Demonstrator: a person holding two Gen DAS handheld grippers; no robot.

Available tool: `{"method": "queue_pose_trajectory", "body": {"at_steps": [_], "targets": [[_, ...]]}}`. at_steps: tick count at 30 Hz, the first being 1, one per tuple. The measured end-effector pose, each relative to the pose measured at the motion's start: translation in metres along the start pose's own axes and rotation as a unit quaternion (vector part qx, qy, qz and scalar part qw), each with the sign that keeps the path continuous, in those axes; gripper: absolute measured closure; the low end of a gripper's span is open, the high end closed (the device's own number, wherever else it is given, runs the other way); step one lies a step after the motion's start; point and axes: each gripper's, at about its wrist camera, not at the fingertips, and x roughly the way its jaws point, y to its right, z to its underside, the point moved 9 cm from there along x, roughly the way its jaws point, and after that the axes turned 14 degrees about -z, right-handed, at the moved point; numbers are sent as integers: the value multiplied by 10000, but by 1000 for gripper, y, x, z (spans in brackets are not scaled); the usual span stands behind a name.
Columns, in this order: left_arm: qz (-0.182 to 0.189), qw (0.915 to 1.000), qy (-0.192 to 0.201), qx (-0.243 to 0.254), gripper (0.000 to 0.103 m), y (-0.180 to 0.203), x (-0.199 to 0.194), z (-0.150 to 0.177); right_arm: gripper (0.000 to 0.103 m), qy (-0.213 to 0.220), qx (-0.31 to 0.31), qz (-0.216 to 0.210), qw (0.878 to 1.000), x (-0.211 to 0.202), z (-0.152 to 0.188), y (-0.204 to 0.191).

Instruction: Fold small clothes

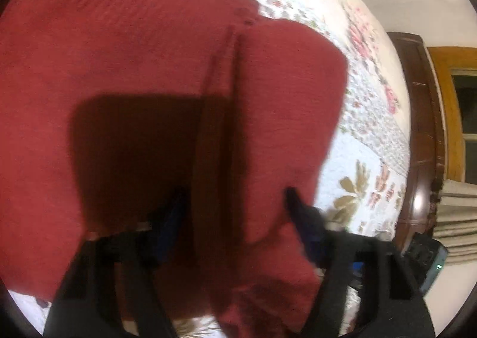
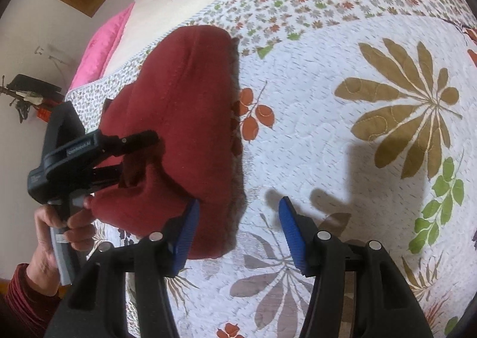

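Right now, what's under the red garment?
The floral quilt shows all around the red garment, so it lies on that. Left tongs reach into its folds. Anything beneath stays covered.

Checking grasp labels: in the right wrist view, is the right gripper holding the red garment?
No. The right gripper is open, its blue pads apart over the quilt, with the red garment beside its left finger.

bed: floral quilt (image 2: 328, 135) | on it: red garment (image 2: 184, 117) (partly lifted)
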Motion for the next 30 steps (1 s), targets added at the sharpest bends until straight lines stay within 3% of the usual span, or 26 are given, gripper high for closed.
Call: {"method": "queue_pose_trajectory", "body": {"at_steps": [4,7,11,19,30], "targets": [[-242,9994,74,226,83,11,3,2,47,9,33,-23,10000,0,-2,4],[-223,9991,258,233,88,13,-6,2,47,7,16,-16,10000,-1,-3,5],[-48,9970,635,430,89,19,-38,1,47,1,46,12,10000,-3,0,11],[-39,9906,1238,579,89,7,-104,-2,47,-34,77,-37,10000,0,7,12],[-708,9832,1650,331,89,-89,-169,-19,47,-266,-183,-103,9994,20,20,-12]]}}
